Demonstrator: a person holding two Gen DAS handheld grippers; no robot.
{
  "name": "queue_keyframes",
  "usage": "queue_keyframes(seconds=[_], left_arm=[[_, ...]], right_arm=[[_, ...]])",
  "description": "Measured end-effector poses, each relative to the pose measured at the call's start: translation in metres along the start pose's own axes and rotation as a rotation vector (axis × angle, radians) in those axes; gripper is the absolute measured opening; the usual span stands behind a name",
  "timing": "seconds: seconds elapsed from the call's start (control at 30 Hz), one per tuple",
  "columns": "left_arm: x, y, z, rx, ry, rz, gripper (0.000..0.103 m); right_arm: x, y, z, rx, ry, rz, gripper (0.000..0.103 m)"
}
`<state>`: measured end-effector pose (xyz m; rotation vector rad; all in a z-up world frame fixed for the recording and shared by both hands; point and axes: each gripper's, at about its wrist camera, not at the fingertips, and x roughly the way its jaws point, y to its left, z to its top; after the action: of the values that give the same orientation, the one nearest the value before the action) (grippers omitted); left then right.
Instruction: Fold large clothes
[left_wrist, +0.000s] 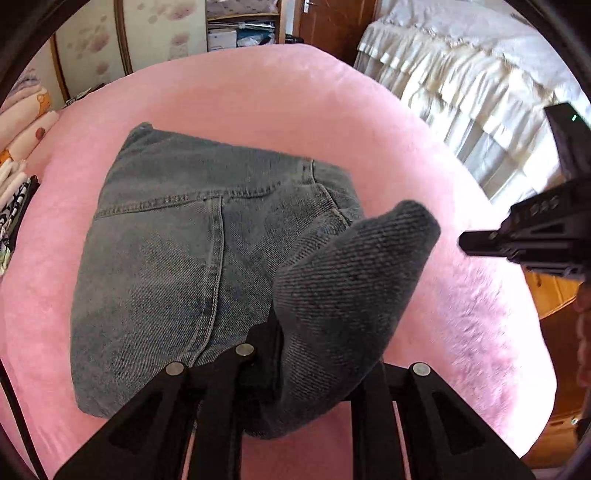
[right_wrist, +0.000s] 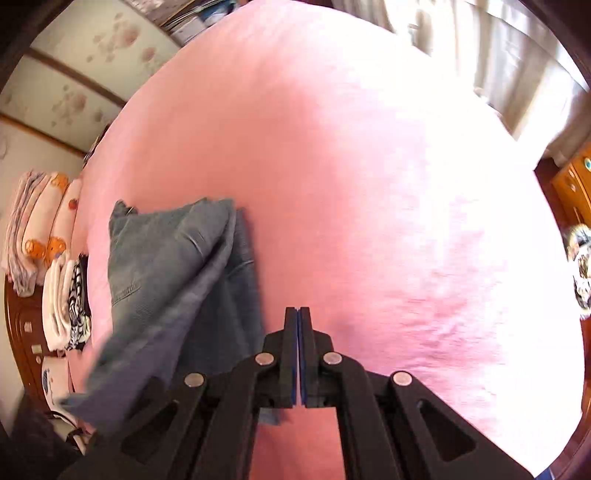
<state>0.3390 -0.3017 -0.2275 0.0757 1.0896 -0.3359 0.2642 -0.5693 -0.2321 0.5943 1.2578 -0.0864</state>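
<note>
We looked down on a pair of grey-blue jeans (left_wrist: 177, 266) lying partly folded on a pink plush blanket (left_wrist: 258, 96) that covered the bed. In the left wrist view the denim sat left of centre, its seat uppermost, with a back pocket and its stitched seams plain to see. Our left gripper (left_wrist: 291, 332) had its jaws drawn narrow and clamped on a fold of the jeans; that fold rose from between the fingers and stood up as a dark rounded flap, lifted clear of the rest of the cloth. Off to the right in that same view the right gripper (left_wrist: 480, 242) hung over bare blanket, well apart from the denim.

In the right wrist view the right gripper (right_wrist: 298, 314) was fully closed, its blue-edged pads pressed flat together with nothing between them, pointing down at the pink blanket (right_wrist: 369, 184). The jeans (right_wrist: 166, 273) lay to its left, one raised edge blurred, and we could not tell whether any cloth touched that gripper's frame.

A stack of folded patterned linens (right_wrist: 44, 236) stood beyond the blanket's left edge. A bed with a cream ruffled cover (left_wrist: 461, 74) lay past the far right side.
</note>
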Motion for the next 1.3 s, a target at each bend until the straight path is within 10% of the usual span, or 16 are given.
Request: queue_keyframes(seconds=[0.1, 0.23, 0.63, 0.83, 1.3], left_arm=[[0.012, -0.007, -0.003, 0.052, 0.048, 0.023, 0.018], [0.020, -0.008, 0.002, 0.064, 0.153, -0.063, 0.051], [-0.052, 0.003, 0.008, 0.028, 0.144, -0.132, 0.075], [-0.074, 0.038, 0.008, -0.030, 0.140, -0.130, 0.077], [-0.039, 0.181, -0.022, -0.444, 0.312, -0.084, 0.072]], right_arm=[[-0.005, -0.026, -0.003, 0.035, 0.005, -0.002, 0.000], [0.007, -0.033, -0.005, 0.071, 0.044, 0.007, 0.000], [0.029, 0.026, -0.008, 0.014, 0.118, 0.167, 0.000], [0.036, 0.058, -0.007, -0.033, 0.198, 0.300, 0.000], [0.059, 0.092, -0.030, -0.078, 0.334, 0.201, 0.032]])
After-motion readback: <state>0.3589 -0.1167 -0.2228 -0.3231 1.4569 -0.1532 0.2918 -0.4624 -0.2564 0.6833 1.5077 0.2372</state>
